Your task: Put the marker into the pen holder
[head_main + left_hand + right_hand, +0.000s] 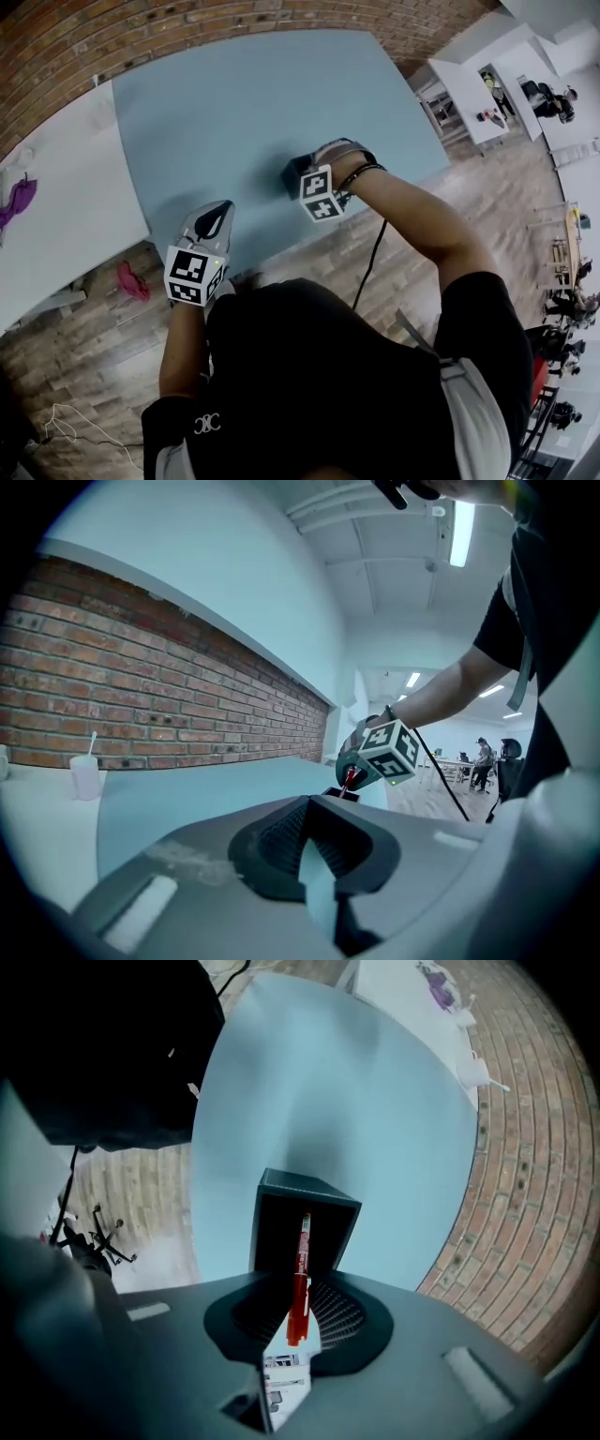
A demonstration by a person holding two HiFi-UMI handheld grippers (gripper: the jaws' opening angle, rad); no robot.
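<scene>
**Black shirt [319,375] in front, marker [300,1279] held at the pen holder [305,1218]**

Closest to the head camera, the person's black shirt is seen filling the lower part of the frame. At the left, the left tongs [221,211] are held over the near edge of the pale blue counter [234,103]. Their jaws are brought together and nothing is gripped between them. Further right, the dark, square pen holder is seen standing upright on the counter, near its front edge. Directly above it, the right tongs [298,1314] are clamped on the red marker. The marker is pointed along the jaws, its far end aimed into the holder's open mouth. Whether that end is already below the rim cannot be told. A brick wall [141,28] is seen beyond the counter.
</scene>
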